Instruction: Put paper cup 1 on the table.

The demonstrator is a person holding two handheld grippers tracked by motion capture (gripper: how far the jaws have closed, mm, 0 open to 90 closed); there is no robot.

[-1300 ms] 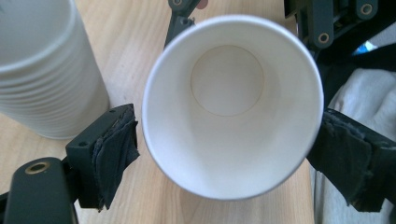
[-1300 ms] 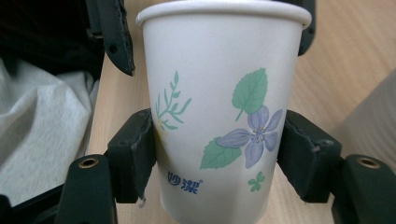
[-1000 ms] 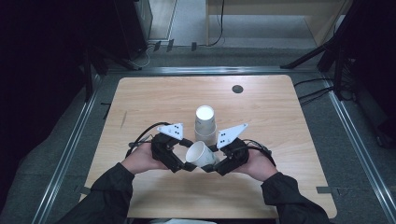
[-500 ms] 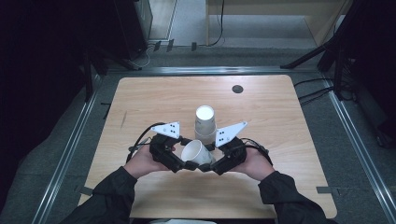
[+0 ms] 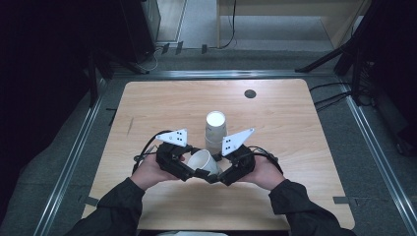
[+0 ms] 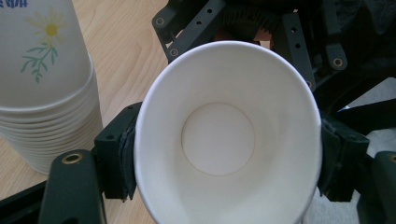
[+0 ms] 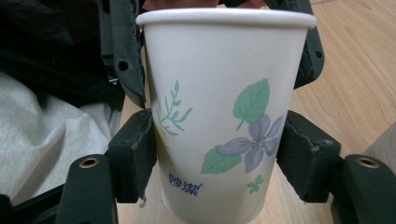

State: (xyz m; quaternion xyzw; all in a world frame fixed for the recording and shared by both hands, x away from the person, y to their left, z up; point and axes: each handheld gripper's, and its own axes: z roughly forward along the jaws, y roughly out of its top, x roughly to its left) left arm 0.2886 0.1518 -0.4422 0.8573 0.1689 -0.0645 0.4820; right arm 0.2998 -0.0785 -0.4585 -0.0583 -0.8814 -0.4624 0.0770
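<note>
A white paper cup point(image 5: 202, 161) with a printed flower hangs between both grippers, low over the wooden table point(image 5: 295, 128) near its front edge. My left gripper point(image 5: 193, 171) looks straight into the cup's mouth point(image 6: 219, 140). Its jaws have just been closing, and its pads point(image 6: 116, 154) now press the rim from both sides, so the rim is slightly oval. My right gripper point(image 5: 222, 175) is shut on the cup's lower body point(image 7: 219, 116), one pad point(image 7: 133, 158) on each side. An upside-down stack of the same cups point(image 5: 215, 129) stands just behind.
The cup stack point(image 6: 44, 79) is close to the left gripper's far side. A small black disc point(image 5: 250, 93) lies at the table's back right. Metal rails point(image 5: 74, 157) run along the table's sides, with dark floor and cables beyond.
The left gripper's jaws have drawn in onto the cup's rim. Both hands and the cup stay almost where they were.
</note>
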